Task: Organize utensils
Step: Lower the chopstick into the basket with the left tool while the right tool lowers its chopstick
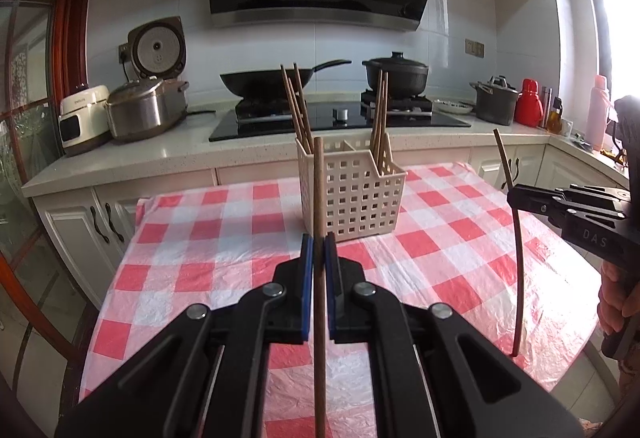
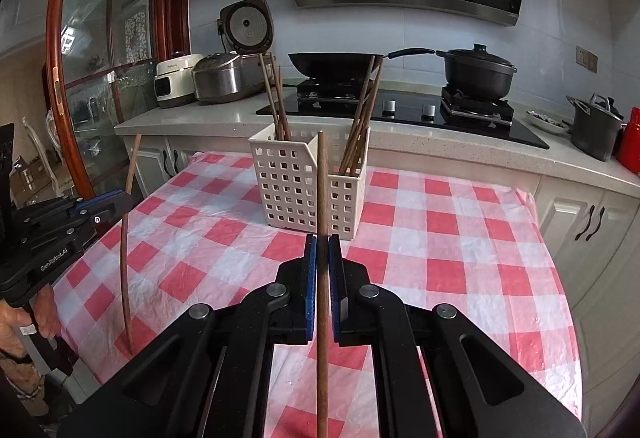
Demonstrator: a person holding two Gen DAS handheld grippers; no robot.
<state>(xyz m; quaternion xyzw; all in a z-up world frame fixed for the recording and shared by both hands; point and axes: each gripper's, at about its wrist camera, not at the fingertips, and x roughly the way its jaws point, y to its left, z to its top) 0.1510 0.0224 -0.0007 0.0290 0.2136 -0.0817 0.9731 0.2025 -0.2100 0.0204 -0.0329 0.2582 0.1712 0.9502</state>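
Chopsticks, one per gripper, held upright above the checked tablecloth. The left gripper has its blue pads clamped narrowly on a brown chopstick, which rises past the fingertips toward the basket and runs down below the bottom of the left wrist view. The right gripper pinches a second chopstick in the same way (each gripper also appears at the edge of the other's view, its stick seen side-on and bowed by the lens). A hand shows on the right gripper's handle.

The cream lattice basket stands on the table ahead of both grippers, well apart from the held sticks. A partition divides it into two compartments; one bundle of chopsticks leans in the left compartment and another bundle in the right.

Step in hand, as judged: carrying both sticks to the basket for insertion. To do it well, each lower tip should be brought above the basket rim before travelling inward, then lowered into the matching compartment, left stick to the left and right stick to the right, so the two do not cross. Keeping the sticks near vertical should avoid snagging the lattice holes or knocking the leaning bundles. The pads are best opened only once a tip is well inside the walls, since the light basket may tip if pushed sideways.
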